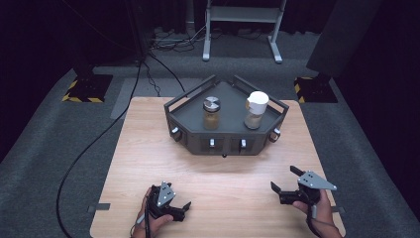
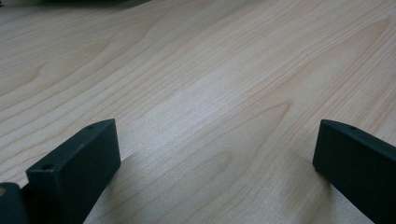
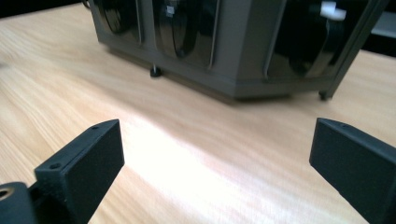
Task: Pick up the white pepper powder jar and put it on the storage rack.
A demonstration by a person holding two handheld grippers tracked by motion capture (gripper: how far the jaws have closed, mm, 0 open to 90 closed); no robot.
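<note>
From the high view the whole layout is plain: a wooden table [image 1: 218,173], a dark grey tray [image 1: 225,136] with angled sides standing toward its far edge, and two jars inside it. The left gripper [image 1: 184,209] lies low at the near left of the table, held in the person's left hand [image 1: 151,218]; the right gripper [image 1: 286,179] sits at the near right in the right hand [image 1: 317,206]. Both are well apart from the tray and from each other.

The left gripper view adds only bare wood grain between its jaws — they stand wide apart with nothing held, close above the table [image 2: 210,93]. The right gripper [image 3: 217,154] view looks straight at the tray's front wall [image 3: 243,42], which the high view sees only from above: dark rounded openings set in grey panels, a small black foot under the base, and a white bit at the upper right. Its jaws are also spread wide and grip nothing.

The two jars stand upright side by side in the tray, not touching. The left jar [image 1: 211,114] has a shiny metal lid and brownish contents. The right jar [image 1: 255,111] carries a white cap — it looks tilted or loosely seated — over pale brownish contents.
</note>
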